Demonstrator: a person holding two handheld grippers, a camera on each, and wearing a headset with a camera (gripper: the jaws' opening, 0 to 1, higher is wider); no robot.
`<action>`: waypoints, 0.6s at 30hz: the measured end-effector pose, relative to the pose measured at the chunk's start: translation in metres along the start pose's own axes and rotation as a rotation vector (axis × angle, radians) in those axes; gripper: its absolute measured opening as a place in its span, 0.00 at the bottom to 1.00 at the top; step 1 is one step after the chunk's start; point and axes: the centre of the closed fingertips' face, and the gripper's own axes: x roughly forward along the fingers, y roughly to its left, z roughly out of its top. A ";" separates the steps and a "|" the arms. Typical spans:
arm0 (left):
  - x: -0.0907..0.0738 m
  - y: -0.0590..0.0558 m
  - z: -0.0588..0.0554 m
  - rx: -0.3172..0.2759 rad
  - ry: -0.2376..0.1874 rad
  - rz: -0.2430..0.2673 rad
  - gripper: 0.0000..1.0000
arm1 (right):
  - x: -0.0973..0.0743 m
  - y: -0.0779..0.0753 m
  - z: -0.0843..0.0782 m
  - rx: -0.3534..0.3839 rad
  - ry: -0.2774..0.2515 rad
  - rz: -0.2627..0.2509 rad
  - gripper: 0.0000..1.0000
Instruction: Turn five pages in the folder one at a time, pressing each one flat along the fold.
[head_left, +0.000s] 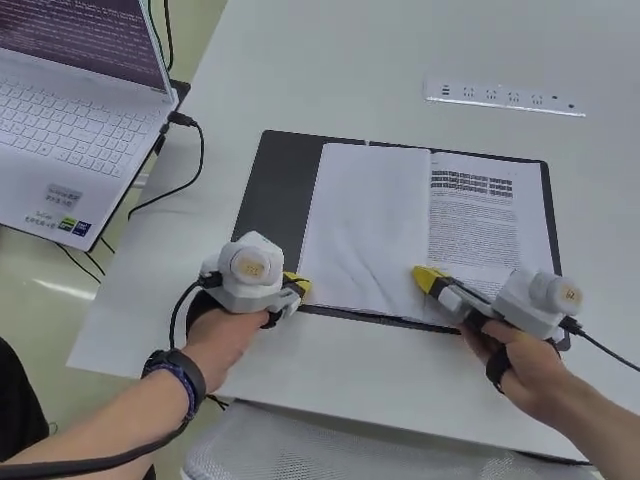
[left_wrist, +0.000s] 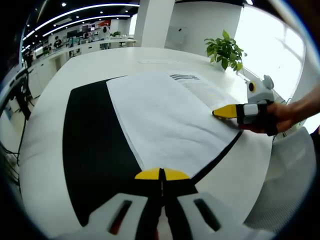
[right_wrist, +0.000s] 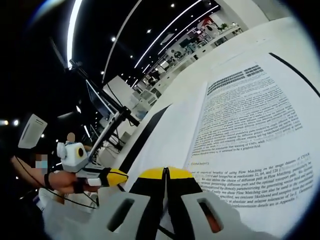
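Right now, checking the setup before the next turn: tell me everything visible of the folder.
The folder is black, lying open and flat on the white table. Its left inner cover is bare; a blank page, slightly creased, lies left of the fold, a printed page right. The shut right tool seems to rest near the fold's lower end; the shut left tool sits at its lower edge.

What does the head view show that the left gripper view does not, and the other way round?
Head view: a laptop with its keyboard plain, left of the folder, and a dark band on the person's left wrist. Left gripper view: a potted plant beyond the table. Both: the open black folder, its blank page, the printed page, and the right gripper, shut, over the paper.
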 end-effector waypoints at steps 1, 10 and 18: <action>0.000 0.000 0.000 0.000 0.000 0.000 0.00 | -0.001 0.000 -0.001 0.000 0.003 0.002 0.00; 0.000 0.000 0.000 0.004 0.000 0.003 0.00 | -0.015 0.002 -0.020 -0.007 0.028 0.017 0.00; 0.000 0.000 0.000 0.001 0.000 -0.002 0.00 | -0.021 0.004 -0.031 -0.005 0.051 0.027 0.00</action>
